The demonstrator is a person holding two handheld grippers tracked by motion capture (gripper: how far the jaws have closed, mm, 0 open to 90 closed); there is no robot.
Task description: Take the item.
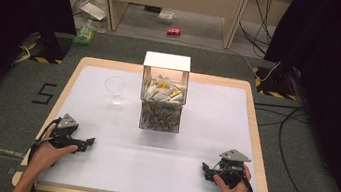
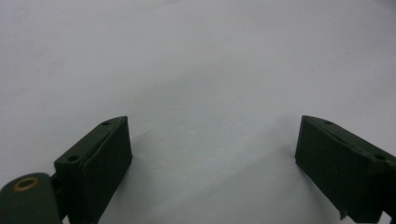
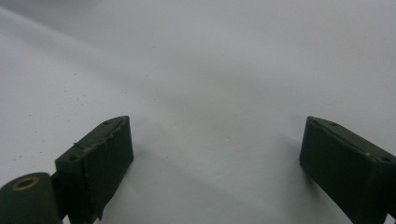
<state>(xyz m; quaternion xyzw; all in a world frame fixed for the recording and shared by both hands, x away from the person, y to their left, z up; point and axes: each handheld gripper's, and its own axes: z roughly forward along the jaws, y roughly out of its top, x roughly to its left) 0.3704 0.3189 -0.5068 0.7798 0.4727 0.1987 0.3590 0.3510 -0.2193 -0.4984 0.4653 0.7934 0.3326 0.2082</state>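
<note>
On the white bench (image 1: 215, 122), a clear box (image 1: 163, 100) of packets stands well beyond both grippers' wide-spread, empty jaws.

table (image 1: 214, 127) – white (wood rim) | box (image 1: 166, 67) – white | tools (image 1: 87, 142) – black

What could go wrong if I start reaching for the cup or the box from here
1. The clear cup is light and hard to see against the white table; a jaw could knock it over.
2. The box is piled high with packets; a nudge might spill some.
3. Both the left gripper and the right gripper sit open near the front edge, so each reach is long, and their cables may drag.
</note>
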